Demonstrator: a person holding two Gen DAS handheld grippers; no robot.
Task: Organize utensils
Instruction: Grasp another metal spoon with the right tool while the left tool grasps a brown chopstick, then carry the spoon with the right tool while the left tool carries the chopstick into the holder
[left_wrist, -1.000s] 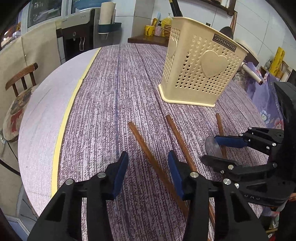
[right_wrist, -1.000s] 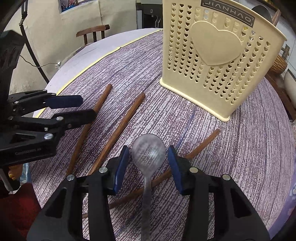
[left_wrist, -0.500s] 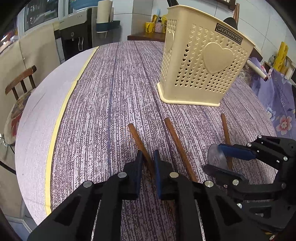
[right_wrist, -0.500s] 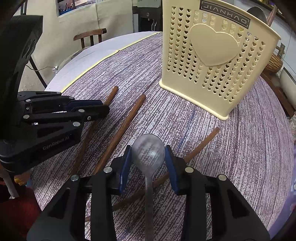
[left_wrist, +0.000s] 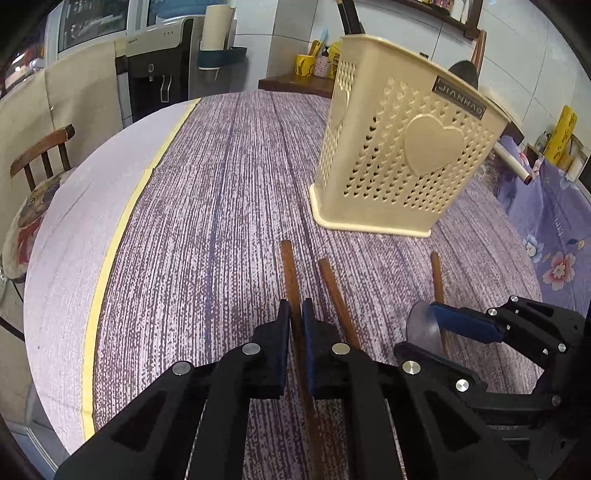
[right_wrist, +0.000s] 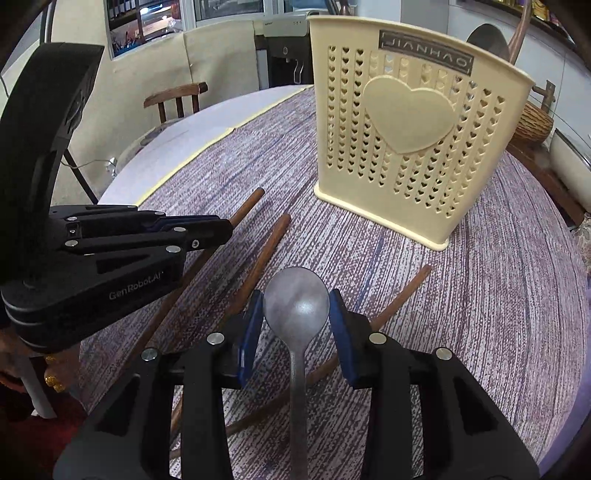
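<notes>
The left claw (left_wrist: 293, 321) is clamped on a brown chopstick (left_wrist: 289, 271) lying on the bench (left_wrist: 221, 206); the right claw (right_wrist: 296, 317) pinches the bowl of a dull grey metal spoon (right_wrist: 296, 301). Both should lift straight up, keeping each piece from slipping, then tip handles down into the cream heart-pierced holder (right_wrist: 410, 155) standing just beyond, open-topped and upright

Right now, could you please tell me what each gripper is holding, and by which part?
The left gripper grips a chopstick partway along its shaft; the right gripper grips the spoon by its bowl.
</notes>
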